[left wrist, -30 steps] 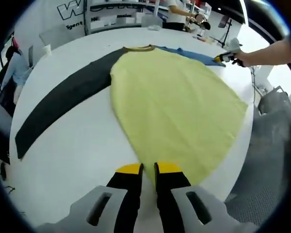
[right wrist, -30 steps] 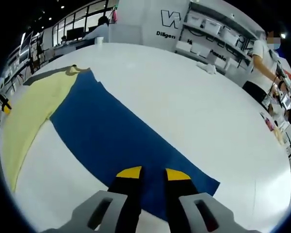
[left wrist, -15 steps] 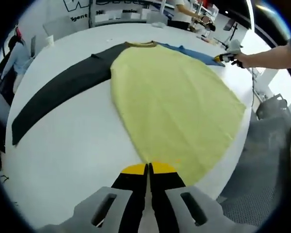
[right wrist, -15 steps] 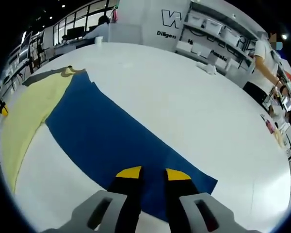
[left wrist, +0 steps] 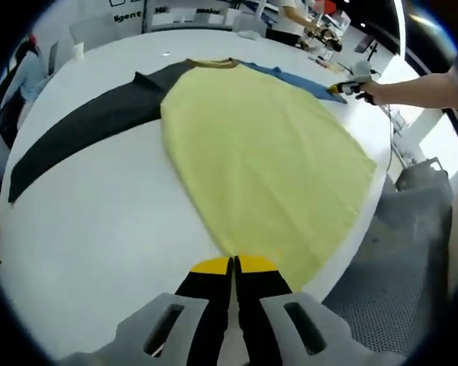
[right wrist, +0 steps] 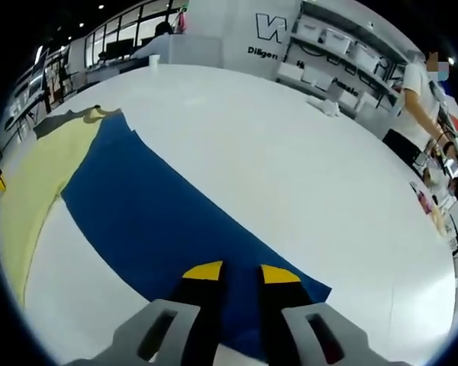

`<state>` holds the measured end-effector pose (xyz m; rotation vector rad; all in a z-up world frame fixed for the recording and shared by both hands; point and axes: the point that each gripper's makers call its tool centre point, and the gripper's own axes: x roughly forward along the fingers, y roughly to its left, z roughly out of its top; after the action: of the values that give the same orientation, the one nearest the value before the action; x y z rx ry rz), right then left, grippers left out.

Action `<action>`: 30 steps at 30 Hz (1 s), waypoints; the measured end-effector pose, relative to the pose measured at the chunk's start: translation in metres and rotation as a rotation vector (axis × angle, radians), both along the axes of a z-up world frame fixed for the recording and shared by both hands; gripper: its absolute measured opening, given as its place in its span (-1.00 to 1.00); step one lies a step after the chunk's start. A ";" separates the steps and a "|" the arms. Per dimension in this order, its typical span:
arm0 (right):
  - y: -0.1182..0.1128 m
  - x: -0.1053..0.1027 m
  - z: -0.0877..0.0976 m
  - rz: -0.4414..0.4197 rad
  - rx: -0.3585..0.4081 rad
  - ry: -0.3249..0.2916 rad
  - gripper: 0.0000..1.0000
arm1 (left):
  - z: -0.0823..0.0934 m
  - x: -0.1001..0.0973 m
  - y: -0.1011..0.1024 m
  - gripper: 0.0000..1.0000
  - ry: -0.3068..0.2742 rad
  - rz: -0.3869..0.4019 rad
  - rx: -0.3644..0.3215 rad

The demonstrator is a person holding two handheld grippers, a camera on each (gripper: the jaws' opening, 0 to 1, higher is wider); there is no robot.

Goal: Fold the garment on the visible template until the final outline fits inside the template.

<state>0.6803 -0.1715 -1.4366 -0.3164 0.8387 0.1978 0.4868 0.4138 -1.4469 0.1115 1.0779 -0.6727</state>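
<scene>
The garment point(left wrist: 267, 160) lies spread flat on the white table point(left wrist: 99, 229). Taking its yellow body as the landmark, in the left gripper view the dark sleeve point(left wrist: 76, 137) runs out to the left of it across bare tabletop, with wide open white surface on that side and toward the far rim. At the far end of the body is the collar point(left wrist: 211, 63), and beyond it the blue sleeve point(left wrist: 298, 79) reaches to the right. The body's right hem lies close along the table's edge, past which grey floor shows. The left gripper point(left wrist: 233, 264) has its yellow-tipped jaws pressed together on the near hem of the yellow body. The right gripper point(left wrist: 343, 88), held by a person's arm, sits at the blue sleeve's far end.

In the right gripper view the yellow body point(right wrist: 34, 191) is at the left, the blue sleeve point(right wrist: 160, 229) stretches from it toward the right gripper point(right wrist: 233, 270), whose jaws stand narrowly apart over the sleeve's end; whether they pinch cloth I cannot tell. Right of the sleeve, broad bare table stretches away.
</scene>
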 end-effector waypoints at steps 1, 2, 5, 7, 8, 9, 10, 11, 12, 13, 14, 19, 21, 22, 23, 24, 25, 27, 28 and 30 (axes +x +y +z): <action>-0.002 0.001 0.000 -0.004 -0.001 0.001 -0.78 | 0.000 0.000 0.000 -0.89 -0.002 0.001 -0.001; -0.002 0.001 0.000 -0.007 -0.001 0.003 -0.79 | 0.000 0.000 -0.001 -0.89 -0.005 0.008 -0.002; -0.002 0.002 -0.001 0.001 -0.007 0.009 -0.80 | 0.000 0.001 0.000 -0.88 -0.012 0.007 -0.009; -0.002 0.002 -0.002 0.013 -0.026 0.023 -0.81 | 0.002 0.004 0.000 -0.88 -0.020 0.010 -0.012; 0.002 0.003 -0.001 0.034 -0.036 0.024 -0.81 | 0.003 0.006 0.001 -0.87 -0.025 0.012 -0.016; 0.004 0.003 -0.001 0.039 -0.034 0.022 -0.79 | 0.005 0.010 0.002 -0.87 -0.035 0.019 -0.021; 0.010 0.004 0.000 0.051 -0.029 0.018 -0.78 | 0.007 0.013 0.003 -0.87 -0.041 0.025 -0.026; 0.013 0.006 0.001 0.059 -0.026 0.013 -0.78 | 0.009 0.018 0.004 -0.87 -0.050 0.025 -0.029; 0.019 0.008 0.004 0.071 -0.026 0.004 -0.77 | 0.011 0.021 0.004 -0.86 -0.060 0.023 -0.027; 0.021 0.009 0.004 0.075 -0.024 0.000 -0.77 | 0.013 0.026 0.006 -0.85 -0.071 0.020 -0.025; 0.028 0.013 0.007 0.088 -0.016 -0.012 -0.76 | 0.014 0.029 0.007 -0.85 -0.077 0.019 -0.025; 0.055 0.025 0.014 0.151 -0.002 -0.041 -0.74 | 0.017 0.055 0.023 -0.79 -0.114 0.024 0.002; 0.065 0.028 0.017 0.173 0.000 -0.050 -0.73 | 0.019 0.067 0.030 -0.77 -0.129 0.029 0.012; 0.066 0.029 0.018 0.175 0.001 -0.051 -0.73 | 0.021 0.073 0.033 -0.75 -0.141 0.031 0.020; 0.071 0.030 0.019 0.184 0.005 -0.056 -0.73 | 0.022 0.084 0.041 -0.74 -0.160 0.041 0.031; 0.074 0.030 0.020 0.192 0.009 -0.057 -0.72 | 0.022 0.095 0.049 -0.73 -0.165 0.056 0.036; 0.078 0.030 0.021 0.201 0.007 -0.059 -0.72 | 0.023 0.103 0.056 -0.71 -0.170 0.072 0.045; 0.082 0.029 0.022 0.215 0.007 -0.061 -0.71 | 0.024 0.120 0.070 -0.69 -0.195 0.097 0.068; 0.083 0.028 0.023 0.217 0.004 -0.060 -0.71 | 0.026 0.137 0.084 -0.68 -0.209 0.126 0.079; 0.083 0.026 0.024 0.221 0.005 -0.059 -0.71 | 0.029 0.157 0.105 -0.66 -0.236 0.164 0.110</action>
<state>0.7065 -0.0882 -1.4129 -0.4087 0.7444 0.3941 0.6442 0.5188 -1.4178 0.1905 0.8856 -0.4399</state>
